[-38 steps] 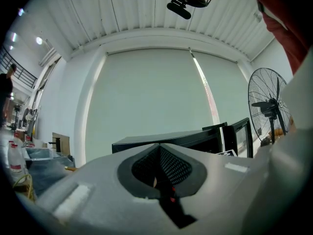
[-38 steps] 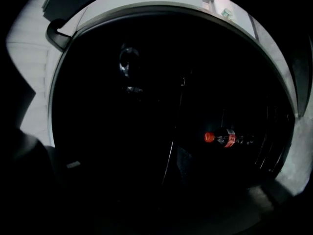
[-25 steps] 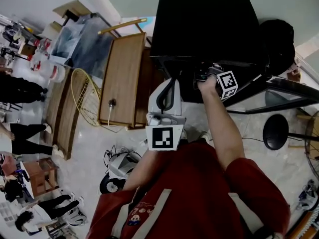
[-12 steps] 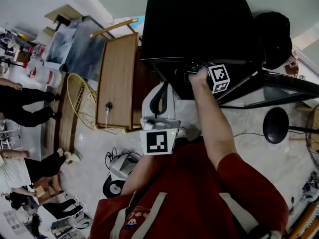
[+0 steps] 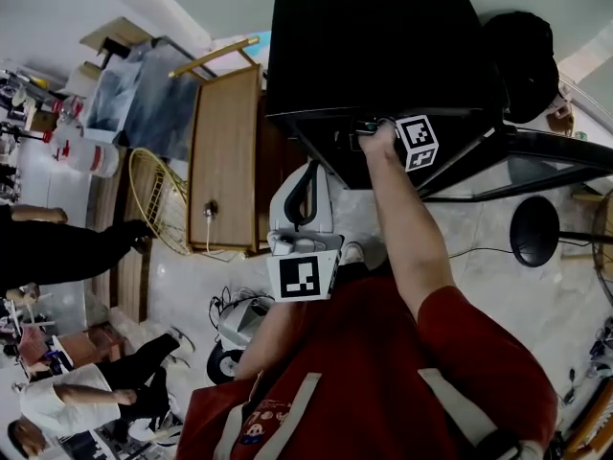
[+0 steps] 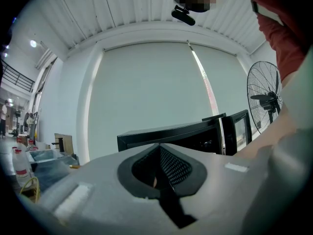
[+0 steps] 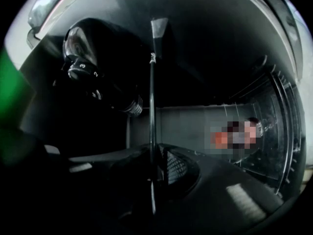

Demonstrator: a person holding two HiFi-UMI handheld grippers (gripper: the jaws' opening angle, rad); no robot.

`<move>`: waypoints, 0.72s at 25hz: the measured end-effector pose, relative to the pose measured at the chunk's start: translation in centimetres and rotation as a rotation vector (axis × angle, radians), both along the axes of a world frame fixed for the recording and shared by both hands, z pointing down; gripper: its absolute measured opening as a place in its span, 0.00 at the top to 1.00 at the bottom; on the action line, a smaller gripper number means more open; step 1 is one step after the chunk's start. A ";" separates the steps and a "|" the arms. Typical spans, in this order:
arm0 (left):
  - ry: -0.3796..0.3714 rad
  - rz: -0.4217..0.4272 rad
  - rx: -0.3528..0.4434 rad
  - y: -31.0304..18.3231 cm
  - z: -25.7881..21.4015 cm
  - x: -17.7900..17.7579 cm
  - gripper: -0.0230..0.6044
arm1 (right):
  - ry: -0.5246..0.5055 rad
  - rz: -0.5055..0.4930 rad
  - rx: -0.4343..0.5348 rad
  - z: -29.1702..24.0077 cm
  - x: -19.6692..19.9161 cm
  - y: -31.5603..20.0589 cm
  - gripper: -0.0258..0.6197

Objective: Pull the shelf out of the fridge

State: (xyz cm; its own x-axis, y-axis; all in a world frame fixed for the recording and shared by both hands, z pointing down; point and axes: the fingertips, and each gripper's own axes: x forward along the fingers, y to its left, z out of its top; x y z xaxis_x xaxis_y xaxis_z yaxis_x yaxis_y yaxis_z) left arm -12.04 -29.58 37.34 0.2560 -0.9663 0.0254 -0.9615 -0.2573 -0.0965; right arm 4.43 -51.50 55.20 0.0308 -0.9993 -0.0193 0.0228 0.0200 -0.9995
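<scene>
Two grippers are in your hands, and only one of them is at work. Your right gripper (image 5: 364, 134) reaches into the open front of the black fridge (image 5: 369, 46), your arm stretched forward and the marker cube sitting just outside the opening. In the right gripper view its jaws stand together on the shelf (image 7: 151, 106) – you see the shelf edge-on, a thin bright line that runs from the dark interior straight down between the pads, so the grip is closed on its front edge. The shelf sits inside the fridge cavity. To one side of it is the numbered thermostat dial (image 7: 80, 71); to the other, thin wire bars (image 7: 279, 121) curve along the cavity.

Your left gripper (image 5: 311, 169) is held close to your torso, well apart from the fridge opening, with its tips pointing toward the fridge. In the left gripper view its jaws meet tip to tip with nothing between them – it grips nothing.

The fridge door (image 5: 536, 166) stands swung open at your right. A wooden cabinet (image 5: 230, 151) stands just beside the fridge on your left, and a standing fan (image 6: 264, 102) shows at the right edge of the left gripper view.
</scene>
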 end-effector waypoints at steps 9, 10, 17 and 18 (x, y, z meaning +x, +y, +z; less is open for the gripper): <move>0.008 0.000 0.004 0.0 0.0 -0.2 0.96 | 0.017 -0.023 -0.002 0.0 0.2 0.9 0.95; 0.010 0.001 0.003 0.0 0.1 -0.2 0.96 | 0.018 -0.025 -0.002 0.0 0.2 1.2 0.94; 0.031 0.015 -0.004 0.0 0.4 0.1 0.96 | 0.024 -0.047 -0.002 0.0 0.5 3.8 0.95; 0.036 0.014 -0.006 -0.1 0.4 0.1 0.96 | 0.024 -0.048 -0.003 0.0 0.5 4.1 0.95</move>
